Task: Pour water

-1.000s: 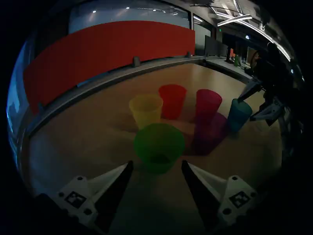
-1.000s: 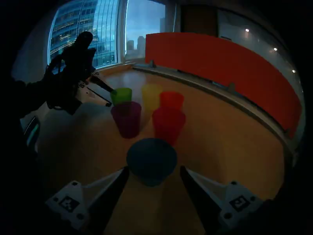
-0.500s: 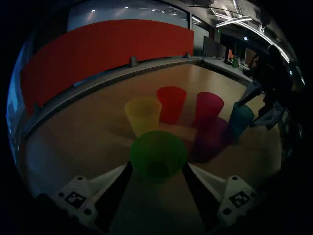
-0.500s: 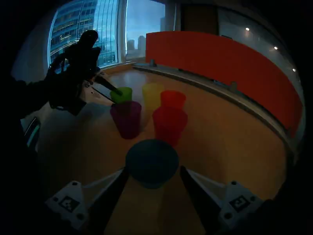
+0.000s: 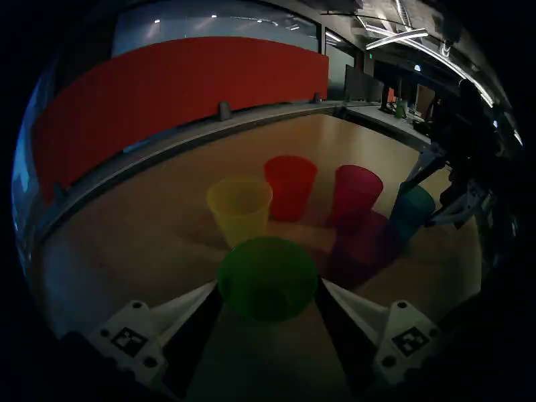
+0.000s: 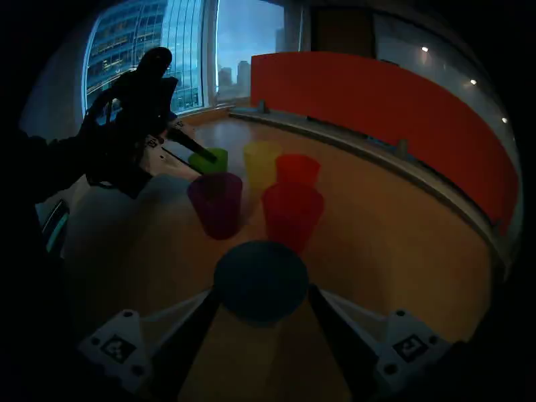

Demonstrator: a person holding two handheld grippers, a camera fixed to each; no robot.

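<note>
Several coloured plastic cups stand in a cluster on a wooden table [image 5: 127, 228]. In the left gripper view the green cup [image 5: 268, 275] sits between the fingers of my left gripper [image 5: 268, 287], whose jaws are wide and flank its rim. Behind it are a yellow cup [image 5: 239, 208], a red cup [image 5: 289, 187], a pink cup [image 5: 356, 191] and a purple cup [image 5: 365, 241]. In the right gripper view the teal cup [image 6: 261, 280] fills the gap of my right gripper [image 6: 261, 291], also wide. The green cup [image 6: 209, 161] shows far off there, with the left gripper [image 6: 203, 167] around it.
A long red panel [image 5: 167, 80] runs behind the table's far edge. In the left gripper view the right gripper [image 5: 420, 204] straddles the teal cup [image 5: 410, 211]. A person's dark hand and arm [image 6: 120, 134] are at the left, before tall windows [image 6: 154, 60].
Both grippers have slid forward. The green cup and the teal cup now sit deeper between their fingers. The finger gaps have not narrowed.
</note>
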